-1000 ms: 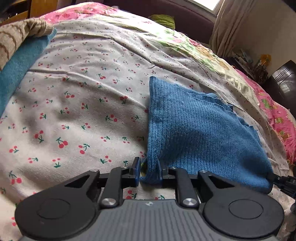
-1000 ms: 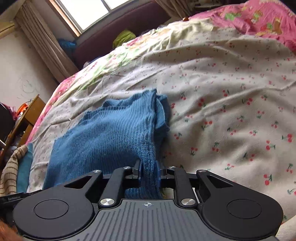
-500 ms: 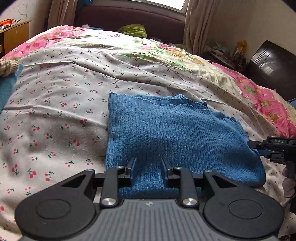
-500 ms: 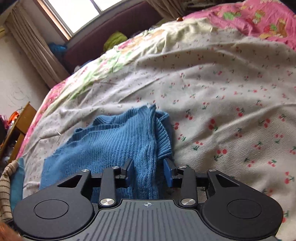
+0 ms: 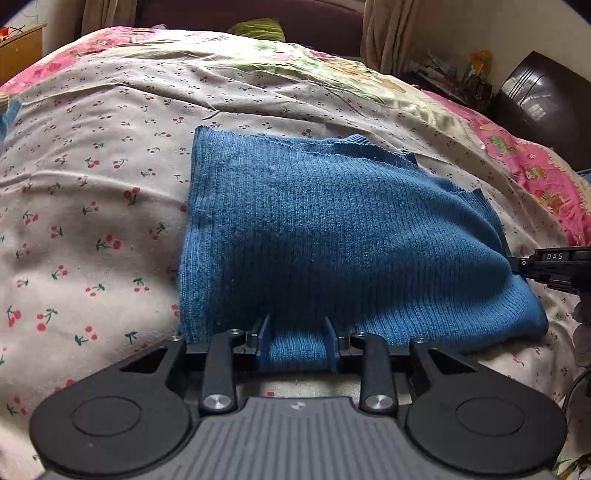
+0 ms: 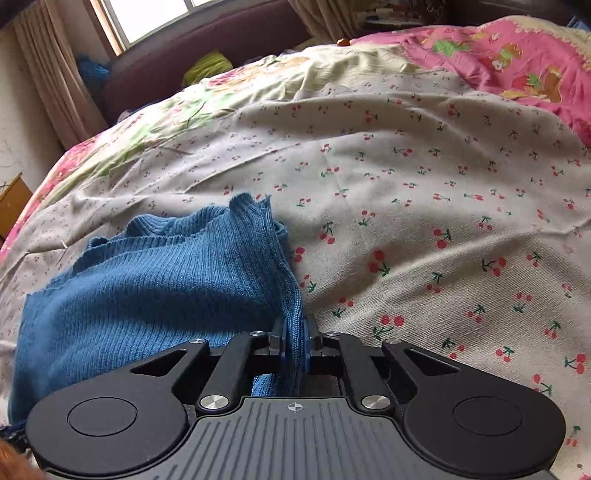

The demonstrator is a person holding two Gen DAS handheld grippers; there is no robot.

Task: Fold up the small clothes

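garment: blue ribbed knit (image 5: 332, 236) lies folded on the bed's cherry-print sheet (image 5: 92, 192); near-square patch in the left view, its top layers stepping back toward the far right corner.
garment, right view: same knit (image 6: 147, 295) sits bunched at lower left, right edge pulled into a ridge running to the jaws.
left gripper (image 5: 297, 345): jaws spread wide, straddling the knit's near hem; cloth shows between the blue fingers (image 5: 264, 339) but is not pinched.
right gripper (image 6: 294, 341): jaws closed tight on the knit's right edge, a fold of cloth squeezed between the pads.
right gripper, seen from left: its black tip (image 5: 550, 266) meets the knit's right-hand corner.
delta vs 1.0 s ago: left jaws were clamped on the hem and the cloth was lifted in a peak; now released and the cloth is laid flat.
delta vs 0.5 s ago: left jaws were already apart and remain so, now closer in on the hem; right jaws were apart around the ridge, now shut on it.
surroundings: pink floral cover (image 6: 517, 62) at far right of the bed, curtains (image 6: 55, 74) and a window (image 6: 147, 14) behind.
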